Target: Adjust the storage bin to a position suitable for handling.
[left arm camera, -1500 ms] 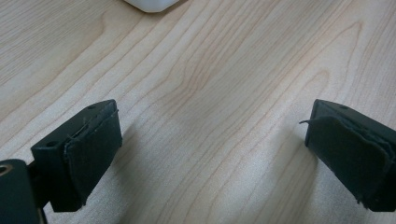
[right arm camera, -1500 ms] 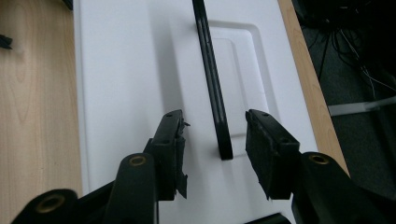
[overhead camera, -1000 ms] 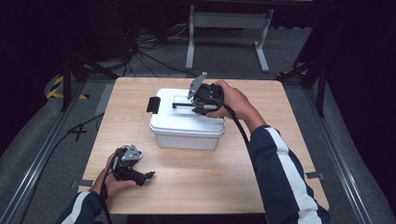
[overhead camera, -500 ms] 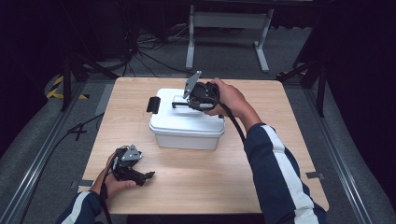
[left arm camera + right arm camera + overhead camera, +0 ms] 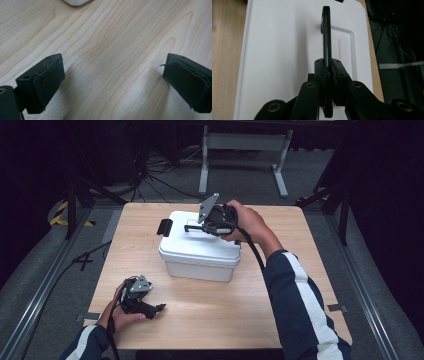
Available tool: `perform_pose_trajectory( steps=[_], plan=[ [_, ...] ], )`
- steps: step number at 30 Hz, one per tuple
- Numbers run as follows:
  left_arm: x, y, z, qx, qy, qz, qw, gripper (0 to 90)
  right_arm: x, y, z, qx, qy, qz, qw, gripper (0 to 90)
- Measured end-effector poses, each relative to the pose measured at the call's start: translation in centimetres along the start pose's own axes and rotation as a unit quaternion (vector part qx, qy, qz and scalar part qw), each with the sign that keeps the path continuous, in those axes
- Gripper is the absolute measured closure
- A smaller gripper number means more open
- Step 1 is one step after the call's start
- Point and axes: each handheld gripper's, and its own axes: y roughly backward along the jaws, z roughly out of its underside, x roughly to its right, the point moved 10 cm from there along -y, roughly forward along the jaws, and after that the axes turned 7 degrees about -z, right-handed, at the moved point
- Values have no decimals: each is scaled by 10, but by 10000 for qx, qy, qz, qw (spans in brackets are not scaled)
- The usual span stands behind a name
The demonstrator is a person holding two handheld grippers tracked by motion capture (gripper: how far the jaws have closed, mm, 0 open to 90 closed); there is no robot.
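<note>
A white plastic box (image 5: 200,252) with a lid (image 5: 282,50) stands in the middle of the wooden table (image 5: 260,315). Its black carrying handle (image 5: 326,30) stands up on edge from the lid. My right gripper (image 5: 328,67) reaches over the lid from the right and is shut on that handle (image 5: 192,226); in the high view this gripper (image 5: 202,226) sits at the lid's far side. My left gripper (image 5: 156,310) rests near the table's front left corner, with its jaws wide open over bare wood (image 5: 112,75). The box's corner (image 5: 76,2) shows at the top of the left gripper view.
A black latch (image 5: 164,226) sticks out at the box's left end. Beyond the table's far edge lie cables (image 5: 150,175) on the grey floor and a metal stand (image 5: 245,150). A rail (image 5: 45,295) runs along the left side.
The right gripper has shifted a little left along the lid and closed on the handle. The left gripper has stayed where it was.
</note>
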Motion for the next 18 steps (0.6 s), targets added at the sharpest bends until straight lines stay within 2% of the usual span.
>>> perform_pose_trajectory(
  steps=[1, 9, 13, 18],
  plan=[
    [0, 0, 0, 1, 3, -1, 10000, 43, 1, 4, -1, 66, 21, 9, 10000, 850],
    [0, 0, 0, 1, 2, -3, 10000, 43, 0, 13, -2, 27, 183, 76, 9998, 850],
    [0, 0, 0, 3, 5, 0, 10000, 43, 0, 20, 2, 80, 111, 87, 9999, 850],
    [0, 0, 0, -6, 10, 5, 10000, 44, 1, 29, 10, 61, 72, 227, 9997, 850]
  ],
)
